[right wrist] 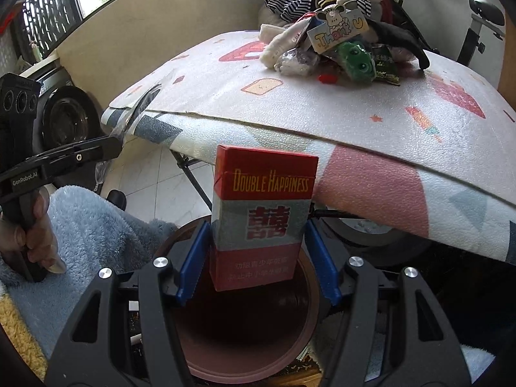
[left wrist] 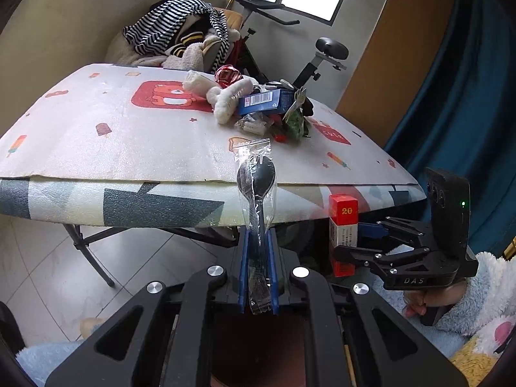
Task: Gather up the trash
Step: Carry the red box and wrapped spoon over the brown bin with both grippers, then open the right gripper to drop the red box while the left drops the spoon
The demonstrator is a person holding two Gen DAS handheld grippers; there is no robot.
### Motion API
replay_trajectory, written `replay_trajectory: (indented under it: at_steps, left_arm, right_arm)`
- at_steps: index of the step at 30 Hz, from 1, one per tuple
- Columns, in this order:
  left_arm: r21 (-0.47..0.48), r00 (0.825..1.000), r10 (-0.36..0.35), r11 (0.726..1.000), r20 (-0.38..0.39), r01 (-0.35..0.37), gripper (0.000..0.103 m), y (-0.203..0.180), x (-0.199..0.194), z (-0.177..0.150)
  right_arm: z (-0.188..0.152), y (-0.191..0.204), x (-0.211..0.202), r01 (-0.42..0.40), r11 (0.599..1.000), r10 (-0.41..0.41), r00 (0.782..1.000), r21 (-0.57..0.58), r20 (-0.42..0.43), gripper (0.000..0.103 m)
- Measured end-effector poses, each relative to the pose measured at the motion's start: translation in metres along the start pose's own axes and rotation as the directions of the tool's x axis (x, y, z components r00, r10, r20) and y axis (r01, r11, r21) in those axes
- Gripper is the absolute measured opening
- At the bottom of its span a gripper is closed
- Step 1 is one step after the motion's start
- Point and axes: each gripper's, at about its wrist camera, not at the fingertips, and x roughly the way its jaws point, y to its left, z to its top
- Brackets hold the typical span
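Holding two pieces of trash off the front edge of the table (left wrist: 129, 148), above a dark round bin (right wrist: 245, 332).

Left hand-held gripper (left wrist: 258, 258): jaws narrow, clamping a wrapped spoon (left wrist: 256, 174) by the handle end; the bowl and the loose top of the clear sleeve are standing up past the pads. Likely very light, the film slippery and crinkly, the plastic stiff; the handle is the sound place to grip, since film alone would probably slide.

Right hand-held gripper (right wrist: 258, 254): jaws pressing the two narrow sides of a cigarette box (right wrist: 261, 213), upright, lid uppermost. Light cardboard, stiff but crushable if empty; the side grip at mid-height looks secure.

Remaining on the table, far side: a pile (left wrist: 258, 103) including a blue carton (left wrist: 264, 101), a green packet (right wrist: 358, 59), a red can (left wrist: 227, 74), a clear bag (left wrist: 251, 124) and soft cloth pieces. Packets will be limp; the carton offers flat sides.
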Motion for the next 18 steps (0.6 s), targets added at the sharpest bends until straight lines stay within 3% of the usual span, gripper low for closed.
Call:
replay_trajectory:
  at_steps: [5, 7, 11, 14, 18]
  left_arm:
    - [-0.017, 1.000, 0.000, 1.000, -0.003, 0.000, 0.011, 0.004, 0.002, 0.000]
    - [-0.017, 1.000, -0.003, 1.000, -0.005, 0.003, 0.011, 0.004, 0.002, 0.001]
    - [-0.004, 1.000, -0.010, 1.000, -0.010, 0.010, 0.011, 0.000, 0.004, 0.000]
    - [0.008, 1.000, -0.008, 1.000, -0.012, 0.008, 0.011, -0.002, 0.005, 0.000]
    - [0.046, 1.000, -0.018, 0.999, -0.025, 0.019, 0.011, -0.009, 0.007, -0.002]
  right_arm:
    - [0.001, 0.001, 0.003, 0.003, 1.000, -0.003, 1.000, -0.004, -0.009, 0.064]
    - [0.002, 0.001, 0.000, 0.018, 1.000, -0.018, 1.000, -0.005, 0.003, 0.076]
    - [0.003, -0.002, -0.007, 0.048, 0.999, -0.048, 0.998, 0.006, 0.041, 0.082]
    - [0.005, -0.004, -0.022, 0.134, 0.991, -0.135, 0.984, 0.017, 0.115, 0.092]
    - [0.006, -0.012, -0.031, 0.206, 0.977, -0.212, 0.964, 0.054, 0.161, 0.093]
